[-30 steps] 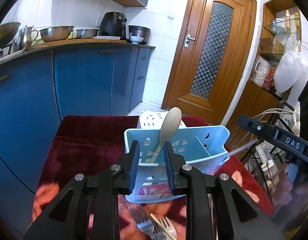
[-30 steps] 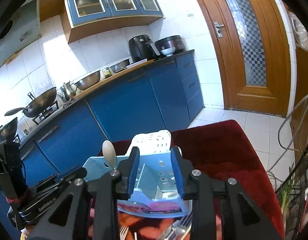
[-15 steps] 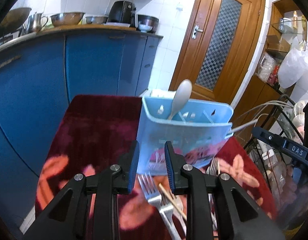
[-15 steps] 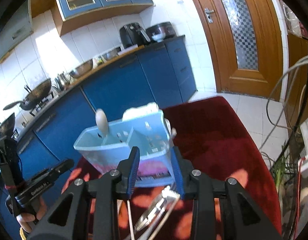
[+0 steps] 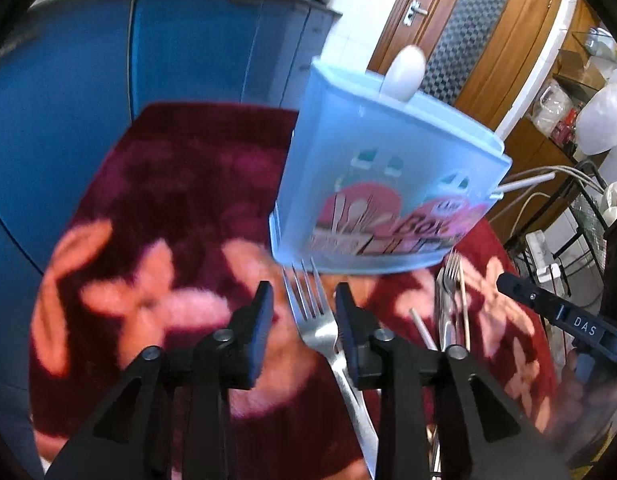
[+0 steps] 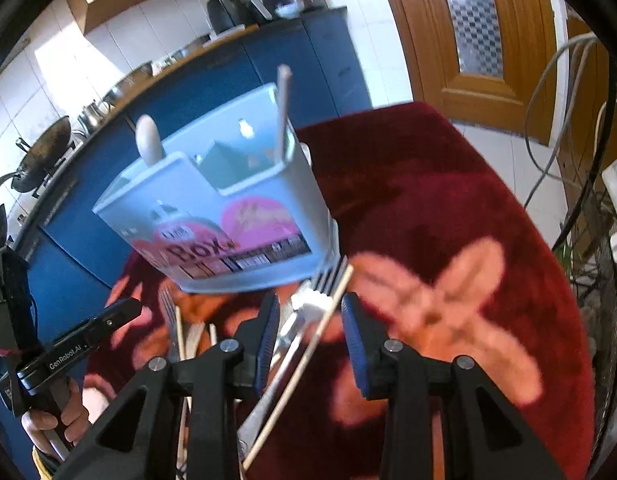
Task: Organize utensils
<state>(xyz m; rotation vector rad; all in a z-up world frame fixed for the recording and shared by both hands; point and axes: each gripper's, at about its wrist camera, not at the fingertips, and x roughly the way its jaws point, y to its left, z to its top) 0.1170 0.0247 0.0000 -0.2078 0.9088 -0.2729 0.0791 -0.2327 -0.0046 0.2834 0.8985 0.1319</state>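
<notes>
Hovering low over the red floral cloth [image 5: 180,184], both grippers face the loose cutlery in front of the blue caddy [image 5: 384,184]. The left gripper [image 5: 303,300] is spread wide with nothing in it, and a fork [image 5: 312,320] lies on the cloth right between its fingers, tines toward the caddy, so by my read it is lined up to close on that fork's neck. The right gripper [image 6: 309,312] is just as wide and just as empty, and under its gap sit a second fork [image 6: 308,304] and a thin chopstick [image 6: 304,364], crossing each other. That overlap could be awkward: a pinch there may catch both at once. The caddy stands behind the pile, divided into compartments, already holding a pale spoon [image 6: 148,140] upright in one section and a stick-like handle [image 6: 283,108] in another. That sorting by slot suggests the forks are meant for a section of their own. More cutlery lies between the two grippers, too blurred to name. Plenty is left on the cloth, so the job looks early.
</notes>
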